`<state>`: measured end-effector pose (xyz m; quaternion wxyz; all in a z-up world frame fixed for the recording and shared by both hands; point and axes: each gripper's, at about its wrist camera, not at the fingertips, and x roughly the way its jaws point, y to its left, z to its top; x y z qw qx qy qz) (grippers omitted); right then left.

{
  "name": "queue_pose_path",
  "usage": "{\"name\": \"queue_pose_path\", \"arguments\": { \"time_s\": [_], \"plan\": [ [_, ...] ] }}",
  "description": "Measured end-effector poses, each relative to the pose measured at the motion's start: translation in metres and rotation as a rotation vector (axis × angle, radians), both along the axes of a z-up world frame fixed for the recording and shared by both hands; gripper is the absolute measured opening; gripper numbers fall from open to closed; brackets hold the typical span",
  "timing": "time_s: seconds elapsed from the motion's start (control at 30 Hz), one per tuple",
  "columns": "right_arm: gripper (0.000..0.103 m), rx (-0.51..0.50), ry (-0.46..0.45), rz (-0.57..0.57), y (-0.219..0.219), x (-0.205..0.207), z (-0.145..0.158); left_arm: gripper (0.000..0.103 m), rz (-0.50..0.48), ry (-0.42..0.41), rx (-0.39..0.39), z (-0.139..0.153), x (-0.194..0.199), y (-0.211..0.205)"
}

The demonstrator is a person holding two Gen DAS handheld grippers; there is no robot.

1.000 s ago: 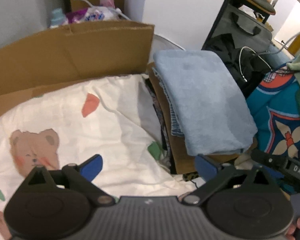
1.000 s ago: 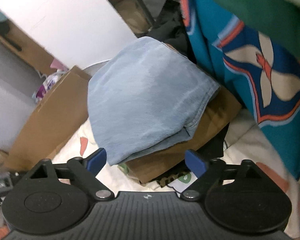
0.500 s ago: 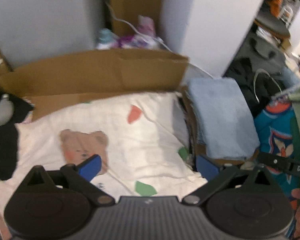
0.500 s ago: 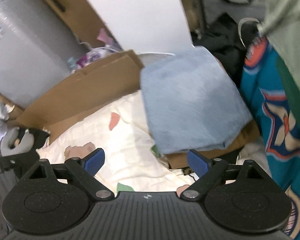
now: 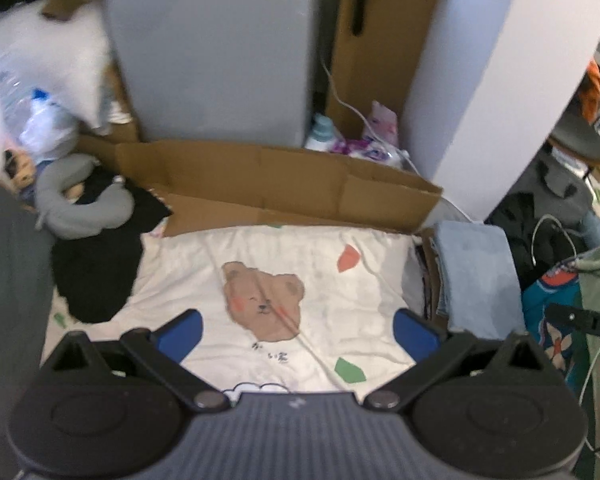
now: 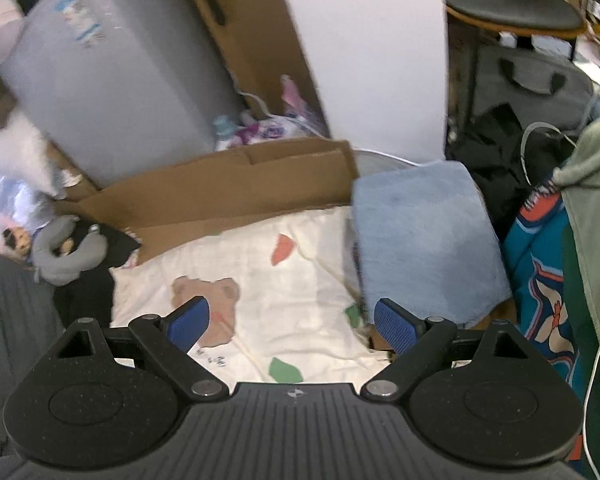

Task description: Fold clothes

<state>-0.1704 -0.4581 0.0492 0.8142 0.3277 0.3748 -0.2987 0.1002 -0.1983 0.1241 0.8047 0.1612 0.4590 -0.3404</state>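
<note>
Cream cotton with a bear print, the sheet fills the middle of the left wrist view. The left gripper hangs over it with jaws spread wide and nothing between them. At the right, a folded blue garment lies on top of a stack, probably put aside there to keep the sheet free. At the far left a black cloth is partly cut off.

In the right wrist view the right gripper is also spread and empty. The layers under the blue garment are hidden. The teal patterned fabric at the right is hard to identify.
</note>
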Motion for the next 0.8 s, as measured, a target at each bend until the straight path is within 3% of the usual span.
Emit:
{"name": "queue_pose_path", "arguments": {
  "time_s": [0.1, 0.3, 0.5, 0.8],
  "plan": [
    [0.094, -0.043, -0.032, 0.075, 0.023, 0.003, 0.023, 0.102, 0.024, -0.006, -0.034, 0.016, 0.006, 0.029],
    [0.094, -0.060, -0.028, 0.088, 0.057, 0.007, 0.045, 0.102, 0.097, 0.005, -0.059, 0.020, 0.013, 0.082],
    [0.094, -0.097, -0.031, 0.123, 0.102, 0.010, 0.060, 0.102, 0.149, -0.015, -0.088, 0.016, 0.007, 0.135],
    [0.094, -0.159, 0.034, 0.171, 0.160, 0.015, 0.067, 0.102, 0.203, -0.065, -0.114, 0.005, -0.019, 0.188]
  ]
}}
